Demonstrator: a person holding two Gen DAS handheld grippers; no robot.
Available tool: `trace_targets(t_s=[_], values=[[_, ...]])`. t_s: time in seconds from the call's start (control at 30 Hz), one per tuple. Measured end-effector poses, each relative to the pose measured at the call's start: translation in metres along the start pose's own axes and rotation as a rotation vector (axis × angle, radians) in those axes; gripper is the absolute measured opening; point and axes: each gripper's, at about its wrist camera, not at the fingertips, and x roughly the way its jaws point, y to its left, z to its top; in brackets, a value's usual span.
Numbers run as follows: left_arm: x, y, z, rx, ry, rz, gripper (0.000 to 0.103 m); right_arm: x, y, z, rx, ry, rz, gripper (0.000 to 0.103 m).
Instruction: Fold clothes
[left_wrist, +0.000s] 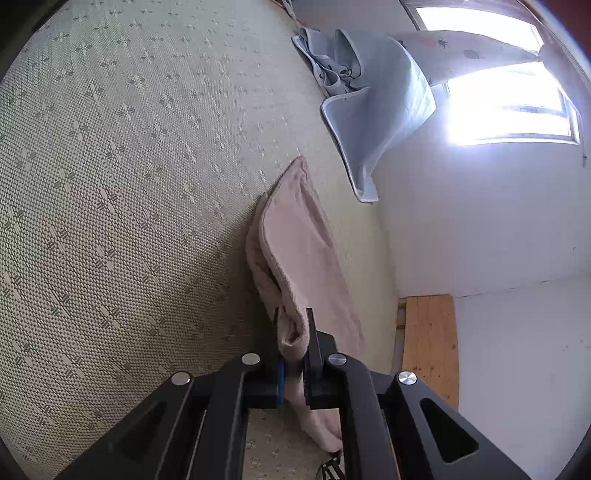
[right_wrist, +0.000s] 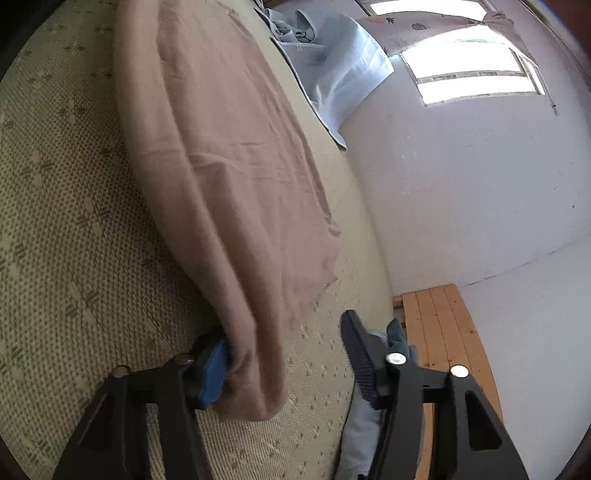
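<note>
Clearly, from the left wrist view, the left gripper (left_wrist: 294, 343) is clamped tight on a bunched corner of the pink cloth (left_wrist: 299, 236), which runs away in a narrow folded strip over the woven mat (left_wrist: 110, 184); a pale blue garment (left_wrist: 373, 92) lies well beyond it, near the mat's far edge. From the right wrist view, the right gripper (right_wrist: 284, 354) stands parted; the cloth's near fold rests against its blue left pad (right_wrist: 214, 373), the ribbed right finger (right_wrist: 356, 354) well apart from it. Likely risks: closing now may pinch only one layer; the bunched left corner could skew the fold.
</note>
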Motion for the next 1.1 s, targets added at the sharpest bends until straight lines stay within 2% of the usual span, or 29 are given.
trace_targets(t_s=[0.07, 0.13, 0.23, 0.3, 0.33, 0.4, 0.43, 0.47, 0.5, 0.63, 0.73, 0.9, 1.03, 1.07, 1.1], values=[[-0.012, 0.007, 0.003, 0.002, -0.001, 0.005, 0.005, -0.003, 0.006, -0.001, -0.021, 0.005, 0.015, 0.023], [-0.010, 0.006, 0.002, 0.002, -0.004, 0.011, 0.005, -0.002, 0.008, 0.000, -0.036, 0.017, 0.020, 0.011], [-0.009, 0.005, 0.001, -0.001, -0.006, 0.014, 0.005, -0.007, 0.007, 0.000, -0.042, 0.037, 0.038, 0.010], [-0.009, 0.006, 0.001, -0.007, -0.011, 0.016, 0.005, -0.027, 0.006, -0.004, -0.036, 0.033, 0.075, 0.010], [-0.025, 0.016, 0.005, -0.011, -0.014, 0.016, 0.005, -0.036, 0.004, -0.005, -0.037, 0.020, 0.089, 0.010], [-0.067, 0.039, 0.013, -0.018, -0.017, 0.010, 0.005, -0.060, 0.006, -0.012, -0.054, -0.023, 0.100, 0.013], [-0.089, 0.049, 0.015, -0.020, -0.018, 0.008, 0.005, -0.075, 0.012, -0.017, -0.064, -0.036, 0.086, 0.025], [-0.111, 0.060, 0.017, -0.022, -0.018, 0.007, 0.005, -0.083, 0.015, -0.022, -0.073, -0.046, 0.065, 0.044], [-0.133, 0.070, 0.018, -0.024, -0.019, 0.005, 0.005, -0.087, 0.017, -0.026, -0.075, -0.054, 0.053, 0.051], [-0.146, 0.074, 0.017, -0.023, -0.021, 0.007, 0.005, -0.083, 0.004, -0.033, -0.028, -0.046, 0.047, 0.062], [-0.149, 0.076, 0.016, -0.023, -0.022, 0.012, 0.005, -0.077, -0.005, -0.038, -0.029, -0.005, 0.010, 0.064], [-0.154, 0.078, 0.014, -0.014, -0.022, 0.021, 0.005, -0.078, -0.009, -0.036, -0.069, -0.014, 0.006, 0.064], [-0.158, 0.078, 0.011, -0.002, -0.020, 0.028, 0.005, -0.067, -0.026, -0.033, -0.056, 0.027, 0.105, 0.063], [-0.156, 0.076, 0.011, -0.002, -0.020, 0.029, 0.005, -0.065, -0.030, -0.032, -0.057, 0.030, 0.118, 0.061], [-0.151, 0.073, 0.011, -0.002, -0.021, 0.031, 0.005, -0.065, -0.032, -0.031, -0.057, 0.034, 0.156, 0.054]])
